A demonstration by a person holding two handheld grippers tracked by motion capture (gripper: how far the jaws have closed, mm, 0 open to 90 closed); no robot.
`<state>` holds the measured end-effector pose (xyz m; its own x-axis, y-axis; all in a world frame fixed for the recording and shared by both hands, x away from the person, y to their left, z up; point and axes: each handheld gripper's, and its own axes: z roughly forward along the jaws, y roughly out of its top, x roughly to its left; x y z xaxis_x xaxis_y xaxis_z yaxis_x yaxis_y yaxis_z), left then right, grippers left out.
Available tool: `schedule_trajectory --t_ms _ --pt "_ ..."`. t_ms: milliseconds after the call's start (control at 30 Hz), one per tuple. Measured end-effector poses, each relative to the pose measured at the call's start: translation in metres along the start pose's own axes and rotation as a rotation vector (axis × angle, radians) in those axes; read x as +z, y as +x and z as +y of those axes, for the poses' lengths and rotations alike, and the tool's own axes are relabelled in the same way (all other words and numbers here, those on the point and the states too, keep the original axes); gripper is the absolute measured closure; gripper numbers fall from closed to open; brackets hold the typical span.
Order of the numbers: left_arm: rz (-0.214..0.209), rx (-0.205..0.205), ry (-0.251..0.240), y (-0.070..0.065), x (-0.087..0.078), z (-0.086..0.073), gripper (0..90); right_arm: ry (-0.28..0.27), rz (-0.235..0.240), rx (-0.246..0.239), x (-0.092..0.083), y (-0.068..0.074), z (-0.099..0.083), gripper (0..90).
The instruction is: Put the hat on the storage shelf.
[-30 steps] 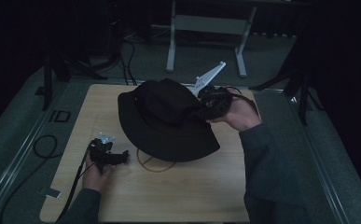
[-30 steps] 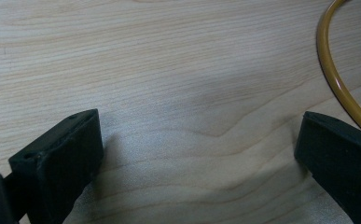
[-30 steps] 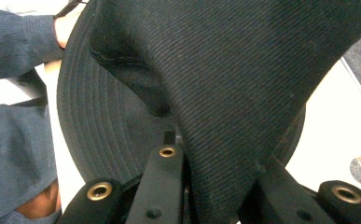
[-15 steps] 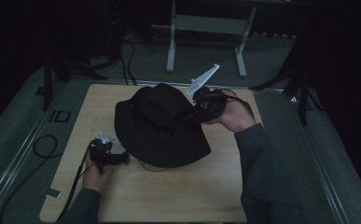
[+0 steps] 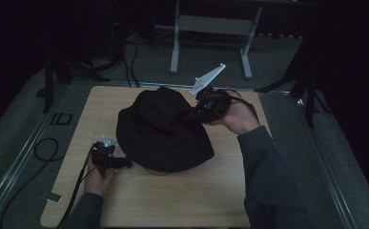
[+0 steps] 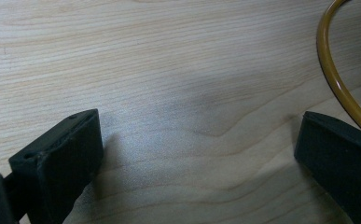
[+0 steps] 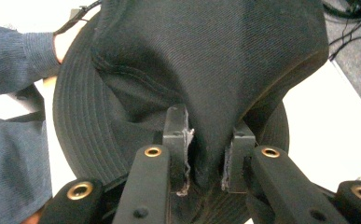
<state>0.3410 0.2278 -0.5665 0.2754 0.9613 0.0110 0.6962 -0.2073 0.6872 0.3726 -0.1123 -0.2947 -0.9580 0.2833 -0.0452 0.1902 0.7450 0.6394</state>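
In the high view your right gripper (image 5: pixel 195 114) pinches the crown of the black bucket hat (image 5: pixel 160 131) mid-table, its jaws having just eased apart slightly, so lift gently next; the left gripper view shows wide, empty jaws over bare table (image 6: pixel 178 70); the right gripper view confirms fabric between the pads (image 7: pixel 180 149).

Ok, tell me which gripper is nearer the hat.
Right. The right gripper has a fold of the hat between its jaws; the left gripper lies open on the table beside the brim.
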Motion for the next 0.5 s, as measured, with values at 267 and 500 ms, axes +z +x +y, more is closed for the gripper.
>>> schedule_trajectory --t_ms 267,500 --pt "0.000 0.000 0.000 0.000 0.000 0.000 1.2 0.030 -0.011 -0.034 0.009 0.005 0.008 74.6" --pt "0.000 0.000 0.000 0.000 0.000 0.000 1.2 0.064 0.004 -0.035 0.022 0.005 0.009 72.1"
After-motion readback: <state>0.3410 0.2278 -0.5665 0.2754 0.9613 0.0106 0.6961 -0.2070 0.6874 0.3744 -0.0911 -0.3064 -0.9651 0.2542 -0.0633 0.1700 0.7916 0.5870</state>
